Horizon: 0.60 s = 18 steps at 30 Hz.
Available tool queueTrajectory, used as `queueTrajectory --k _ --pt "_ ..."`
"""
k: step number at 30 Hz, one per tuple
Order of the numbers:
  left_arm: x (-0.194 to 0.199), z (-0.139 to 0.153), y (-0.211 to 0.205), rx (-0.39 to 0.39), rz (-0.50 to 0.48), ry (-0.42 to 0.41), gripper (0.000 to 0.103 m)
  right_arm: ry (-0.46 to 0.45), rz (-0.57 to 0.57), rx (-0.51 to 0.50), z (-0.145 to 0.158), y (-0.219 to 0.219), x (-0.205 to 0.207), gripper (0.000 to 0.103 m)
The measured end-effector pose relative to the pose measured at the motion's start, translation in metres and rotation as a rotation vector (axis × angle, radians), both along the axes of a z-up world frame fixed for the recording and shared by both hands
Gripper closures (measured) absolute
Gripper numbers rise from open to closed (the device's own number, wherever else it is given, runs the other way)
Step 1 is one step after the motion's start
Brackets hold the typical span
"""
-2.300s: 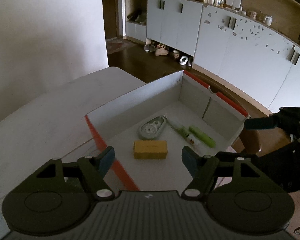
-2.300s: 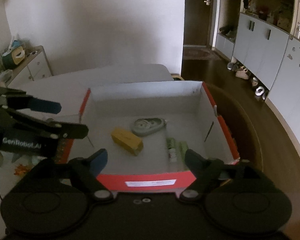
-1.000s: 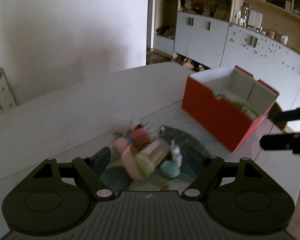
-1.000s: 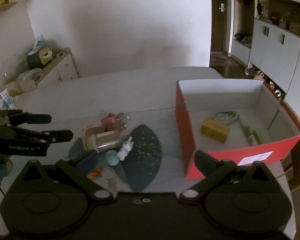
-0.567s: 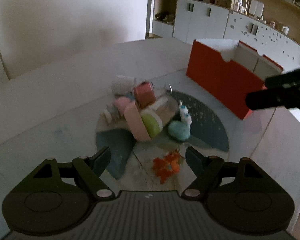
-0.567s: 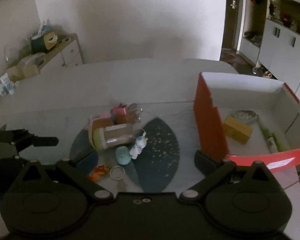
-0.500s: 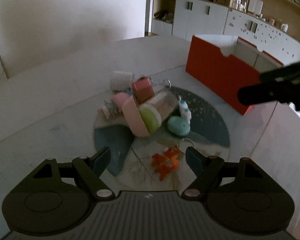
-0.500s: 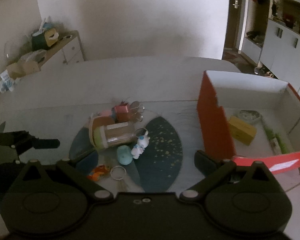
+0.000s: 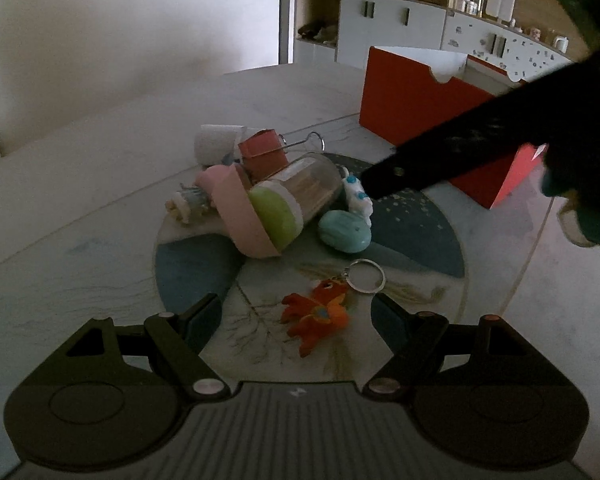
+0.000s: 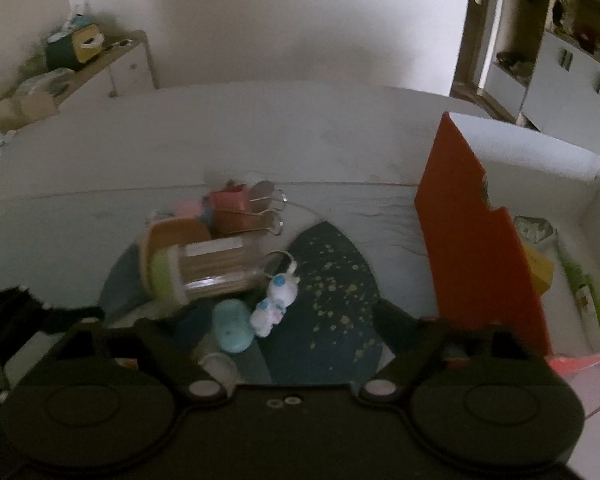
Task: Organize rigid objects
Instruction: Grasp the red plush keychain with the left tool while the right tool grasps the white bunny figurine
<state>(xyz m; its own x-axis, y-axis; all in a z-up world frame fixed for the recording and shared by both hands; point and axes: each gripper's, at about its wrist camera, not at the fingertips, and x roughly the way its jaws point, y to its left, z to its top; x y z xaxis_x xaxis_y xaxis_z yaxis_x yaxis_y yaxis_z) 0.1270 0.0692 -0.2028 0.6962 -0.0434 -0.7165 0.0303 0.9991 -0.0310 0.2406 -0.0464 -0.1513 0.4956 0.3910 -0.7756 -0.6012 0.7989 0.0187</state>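
Note:
A pile lies on the round blue mat [image 9: 412, 236]: a clear jar with a green lid [image 9: 296, 200], a teal oval [image 9: 344, 232], a white-and-blue figurine [image 9: 356, 196], red binder clips [image 9: 264, 152] and an orange keychain [image 9: 320, 312]. My left gripper [image 9: 296, 312] is open low over the keychain, its pads clear of it. My right gripper [image 10: 284, 320] hangs over the figurine [image 10: 276, 300] and teal oval [image 10: 232, 328]; its jaws are closing, but the pads touch neither. One of its fingers [image 9: 440, 160] crosses the left wrist view. The red box [image 10: 472, 240] stands to the right.
Inside the box lie a yellow block [image 10: 540, 268], a green tube [image 10: 580, 280] and a grey tape dispenser [image 10: 534, 230]. A pink case [image 9: 240, 216] and a white roll [image 9: 216, 146] sit in the pile. White cabinets [image 9: 388, 28] stand beyond the table.
Both grippers have sunk toward the pile on the mat. The right one has swung left, away from the box, and its jaws have narrowed. Its finger now crosses the left wrist view.

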Motion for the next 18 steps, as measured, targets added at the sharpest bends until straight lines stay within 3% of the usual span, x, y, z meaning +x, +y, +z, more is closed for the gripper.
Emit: queueTrajectory --k 10,15,18 --pt "0.006 -0.008 -0.003 0.007 -0.007 0.008 0.021 0.104 -0.03 0.009 -0.02 0.01 0.026 0.05" --pt "0.007 -0.01 -0.003 0.007 -0.001 0.012 0.021 0.124 -0.032 0.013 -0.026 0.015 0.029 0.057" --pt "0.007 -0.01 -0.003 0.001 0.0 0.017 0.032 0.141 -0.032 0.018 -0.029 0.017 0.034 0.067"
